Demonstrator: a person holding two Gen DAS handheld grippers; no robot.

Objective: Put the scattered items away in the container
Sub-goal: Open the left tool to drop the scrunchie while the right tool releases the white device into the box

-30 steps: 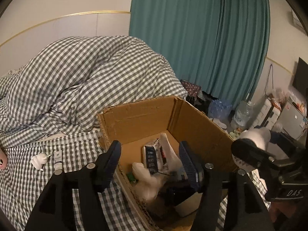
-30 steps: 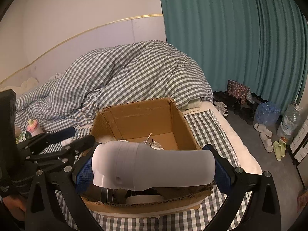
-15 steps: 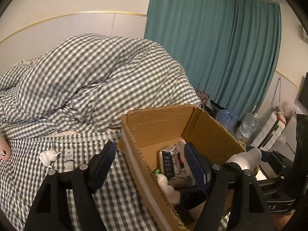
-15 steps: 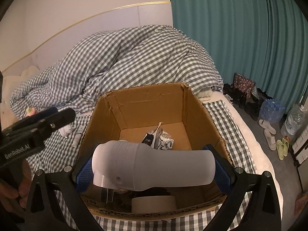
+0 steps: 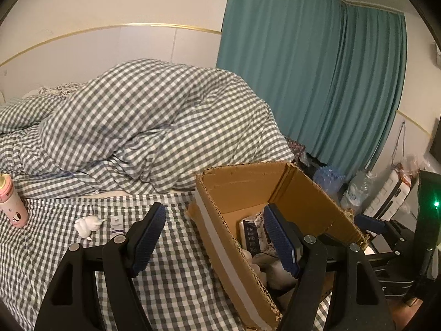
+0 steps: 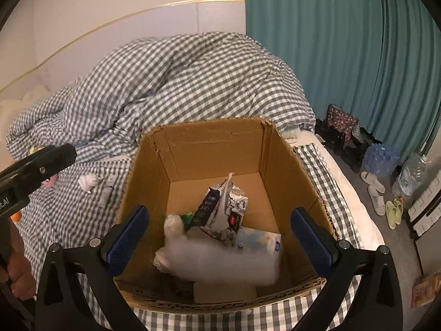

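Now, by label:
Right tongs [image 6: 220,237]: released, wide apart, nothing between; blurred white bottle [image 6: 217,259] below, inside cardboard box [image 6: 215,143].
Left tongs [image 5: 215,237]: released, empty, over near box wall, jaws lately widening.
Next candidates: crumpled tissue [image 5: 87,224], small tube [image 5: 117,224], pink bottle [image 5: 12,202] on bed [image 5: 179,289].
Tissue handling: probably light, soft, crushable; pinch at middle.
Tube handling: likely slippery; grasp across width.

Place: home bedroom
Evidence: bed [image 5: 171,275] with checked duvet [image 5: 154,127], teal curtain [image 5: 317,69], slippers [image 6: 374,190] on floor
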